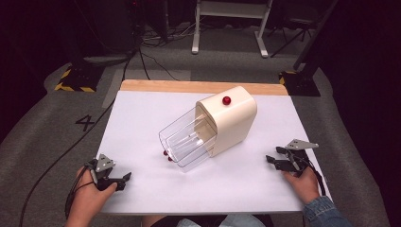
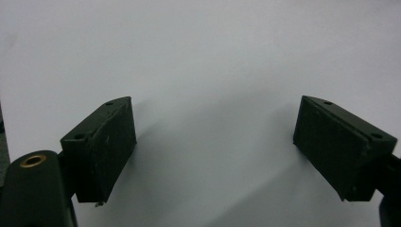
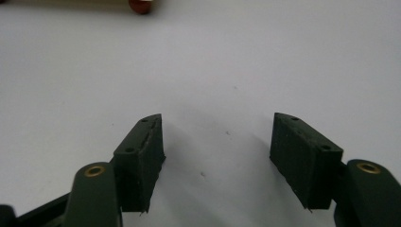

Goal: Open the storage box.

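The left gripper and right gripper rest on the white table, jaws apart, with a cream dispenser lying between them.

Bare white table lies ahead of my left gripper. The cream box with its clear container blocks the middle.
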Demonstrator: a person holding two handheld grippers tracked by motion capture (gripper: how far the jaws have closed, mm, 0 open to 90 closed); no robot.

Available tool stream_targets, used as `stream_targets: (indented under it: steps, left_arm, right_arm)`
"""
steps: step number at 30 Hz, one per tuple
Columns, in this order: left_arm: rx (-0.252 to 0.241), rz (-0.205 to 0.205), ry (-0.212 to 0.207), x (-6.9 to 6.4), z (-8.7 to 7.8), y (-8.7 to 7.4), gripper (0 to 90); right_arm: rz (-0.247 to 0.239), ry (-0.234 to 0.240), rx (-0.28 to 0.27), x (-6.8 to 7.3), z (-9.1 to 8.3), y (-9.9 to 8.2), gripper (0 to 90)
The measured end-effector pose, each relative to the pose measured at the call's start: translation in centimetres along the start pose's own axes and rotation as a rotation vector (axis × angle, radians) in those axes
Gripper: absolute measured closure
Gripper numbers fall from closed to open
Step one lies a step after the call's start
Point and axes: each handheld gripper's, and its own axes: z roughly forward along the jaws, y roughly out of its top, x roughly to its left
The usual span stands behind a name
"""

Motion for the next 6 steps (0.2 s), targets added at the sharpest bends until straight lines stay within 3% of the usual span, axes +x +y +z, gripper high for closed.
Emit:
stream_targets:
  steps: [6]
  left_arm:
    - [0.006, -0.019, -0.019, 0.23, 0.06, 0.04, 13.9]
  right_arm:
    - [0.000, 0.000, 0.001, -0.01, 0.00, 0.00, 35.7]
